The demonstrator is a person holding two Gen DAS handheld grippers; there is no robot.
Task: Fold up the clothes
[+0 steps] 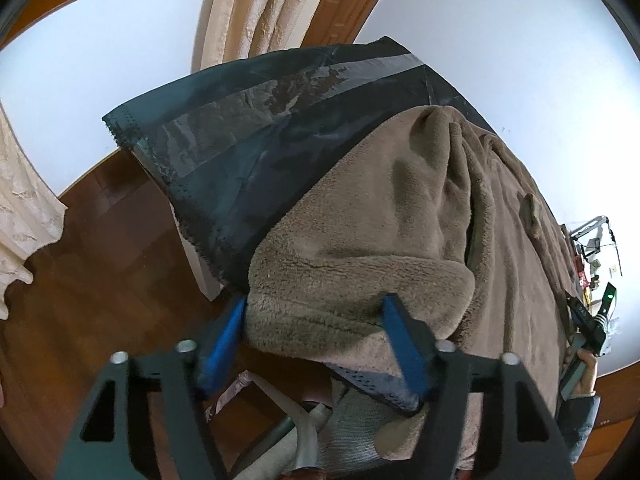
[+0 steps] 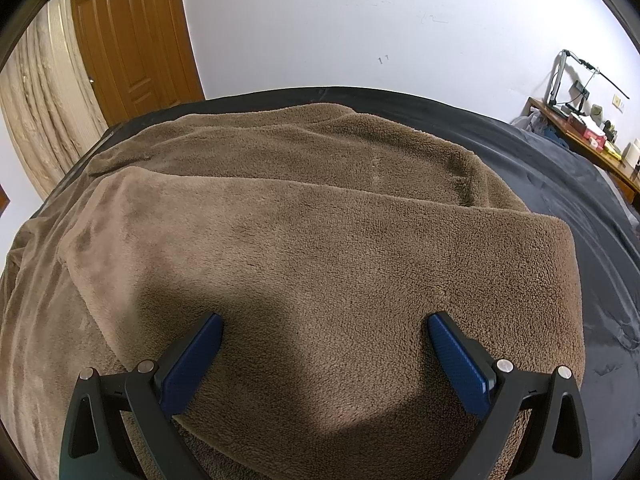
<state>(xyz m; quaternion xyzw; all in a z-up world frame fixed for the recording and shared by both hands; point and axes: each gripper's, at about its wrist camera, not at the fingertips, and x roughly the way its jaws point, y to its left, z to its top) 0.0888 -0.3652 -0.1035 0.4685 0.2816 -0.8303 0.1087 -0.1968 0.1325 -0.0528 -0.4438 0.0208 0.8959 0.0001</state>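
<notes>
As the left gripper (image 1: 314, 344) brackets a fold of the brown fleece garment (image 1: 360, 248) between half-spread fingers (image 1: 404, 344), contact unclear, the right gripper (image 2: 325, 360) hovers over it, spread wide.
Soft, bulky and limp, the fleece looks best gripped at its thick near edge; it sprawls across a black-covered worktop (image 1: 224, 152), wooden floor (image 1: 100, 280) left, white wall (image 2: 360, 20) beyond.

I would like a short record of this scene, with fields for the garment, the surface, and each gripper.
garment: brown fleece garment, partly folded, one flap lying over the rest
surface: dark sheet under the garment
left gripper: at the garment's edge, a thick fold of fleece between its blue pads; firm pressing cannot be told
right gripper: open, poised over the top flap, holding nothing
background: wooden door, white wall
</notes>
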